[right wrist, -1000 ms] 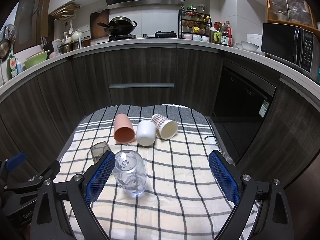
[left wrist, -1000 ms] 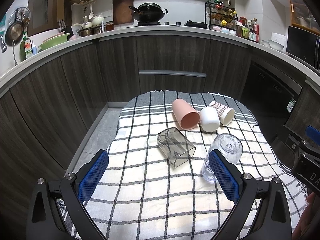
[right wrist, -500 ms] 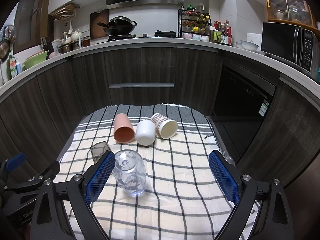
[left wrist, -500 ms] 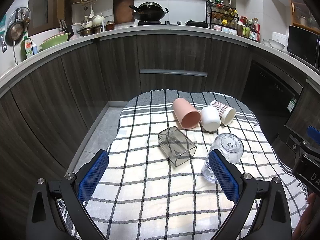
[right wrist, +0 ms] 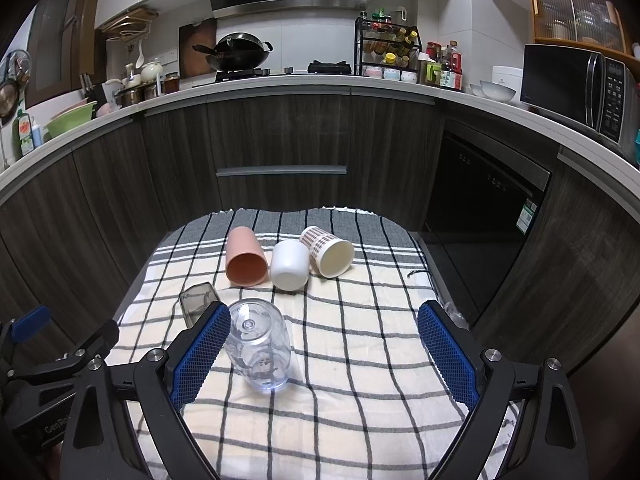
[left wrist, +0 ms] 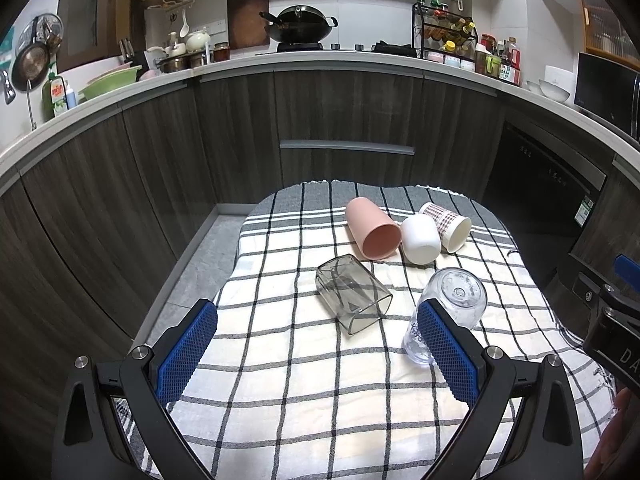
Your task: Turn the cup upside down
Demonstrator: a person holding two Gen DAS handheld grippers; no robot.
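Several cups rest on a checked cloth (left wrist: 304, 392). A clear round cup (left wrist: 452, 308) stands upside down, base up; it also shows in the right wrist view (right wrist: 258, 344). A grey square cup (left wrist: 352, 294) lies on its side (right wrist: 196, 300). A pink cup (left wrist: 372, 234), a white cup (left wrist: 420, 240) and a patterned paper cup (left wrist: 446, 226) lie on their sides at the far end. My left gripper (left wrist: 316, 352) is open and empty, above the near cloth. My right gripper (right wrist: 324, 356) is open and empty, its left finger (right wrist: 200, 356) beside the clear cup.
The cloth covers a small table (right wrist: 416, 240) in front of dark kitchen cabinets (left wrist: 344, 128). A dishwasher (right wrist: 484, 200) stands to the right. The right gripper's body (left wrist: 612, 328) shows at the right edge of the left wrist view.
The left wrist view has crept slightly forward. The cups and the right gripper have not visibly moved.
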